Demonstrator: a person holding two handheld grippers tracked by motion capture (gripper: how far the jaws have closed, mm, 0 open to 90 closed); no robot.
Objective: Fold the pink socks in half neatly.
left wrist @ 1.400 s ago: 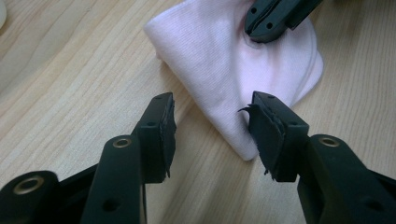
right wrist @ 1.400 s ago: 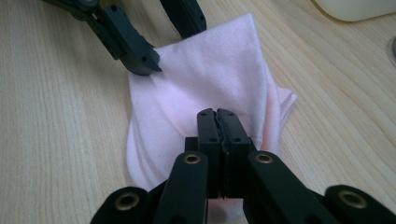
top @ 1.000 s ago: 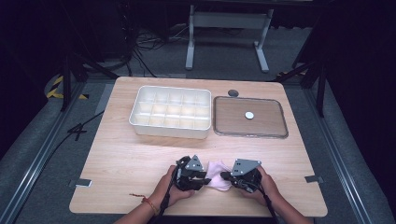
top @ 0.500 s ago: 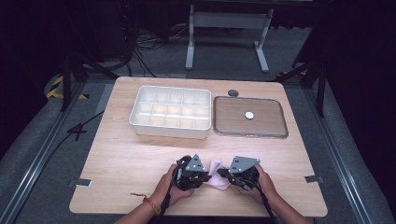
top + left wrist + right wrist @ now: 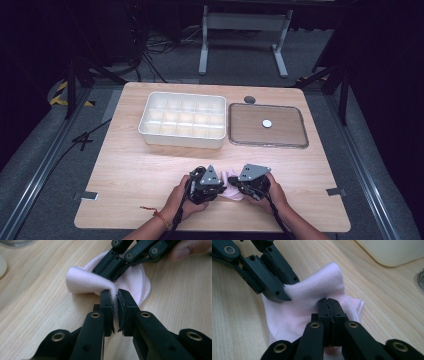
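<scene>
A small pale pink cloth (image 5: 230, 189) lies bunched on the wooden table (image 5: 150, 170) near its front edge, between the two hand-held grippers. My left gripper (image 5: 114, 293) is shut on a raised fold of the cloth (image 5: 82, 280), which is pinched between its pads. My right gripper (image 5: 328, 301) is shut on another fold of the cloth (image 5: 322, 282), with its jaws pressed together. Each gripper faces the other: the right one (image 5: 112, 277) bites the cloth just beyond the left, and the left one (image 5: 284, 296) grips it at the upper left of the right gripper view.
A white compartment box (image 5: 180, 141) stands mid-table behind the hands. Right of it lies a flat clear lid (image 5: 235, 141) with a white knob (image 5: 267, 123). A small dark disc (image 5: 249, 99) sits near the far edge. Tape marks (image 5: 87, 195) flag the front corners.
The right gripper has edged slightly left toward the left gripper, and the pink cloth between them looks more bunched. The left hand has stayed put.
</scene>
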